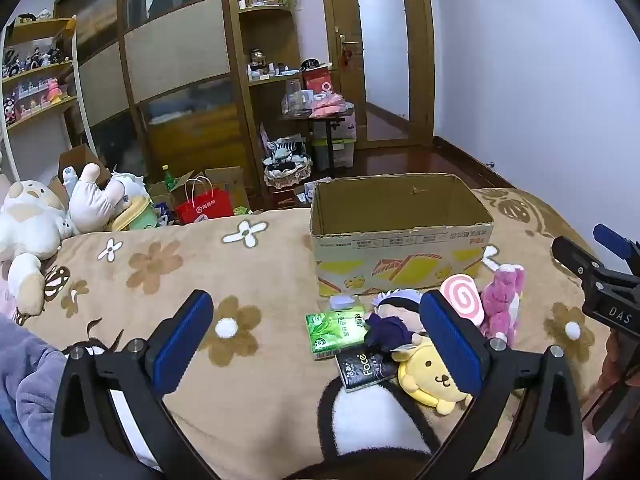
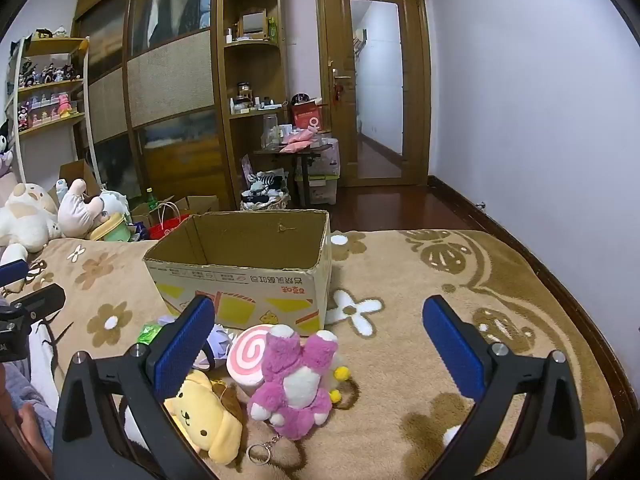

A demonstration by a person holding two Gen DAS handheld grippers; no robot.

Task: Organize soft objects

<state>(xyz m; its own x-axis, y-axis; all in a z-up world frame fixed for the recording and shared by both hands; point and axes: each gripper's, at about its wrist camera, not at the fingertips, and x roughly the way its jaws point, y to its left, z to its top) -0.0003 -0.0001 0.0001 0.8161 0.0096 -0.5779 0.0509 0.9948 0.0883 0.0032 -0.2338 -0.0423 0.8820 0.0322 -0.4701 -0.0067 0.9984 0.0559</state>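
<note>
The soft toys lay in a tight cluster on the flowered blanket [image 2: 400, 360], just in front of the cardboard box [image 2: 248, 280]. The pink plush [image 2: 294, 384] sat nearest the right side, with a keyring [image 2: 258, 454] trailing from its base. A pink swirl cushion [image 2: 250, 356] touched its left flank, and a yellow dog plush [image 2: 208, 416] lay beside that. A dark-haired doll [image 1: 394, 320] rested against the yellow dog, with a green tissue pack [image 1: 334, 330] and a black packet [image 1: 366, 364] touching the group on its left. The box stood open-topped, and no contents showed inside it.

The left gripper [image 1: 316, 344] stood fully open with nothing between its jaws, aimed down over the blanket to the left of the pile. The right gripper [image 2: 320, 348] was likewise spread wide and empty, with the pink plush below and between its fingers but not touched.

Risks noted: the toys overlapped, so a closing grip could catch two at once or drag a neighbour. The keyring could snag on the blanket pile. The tissue pack and packet could be swept in by mistake. The light box could slide if bumped.
</note>
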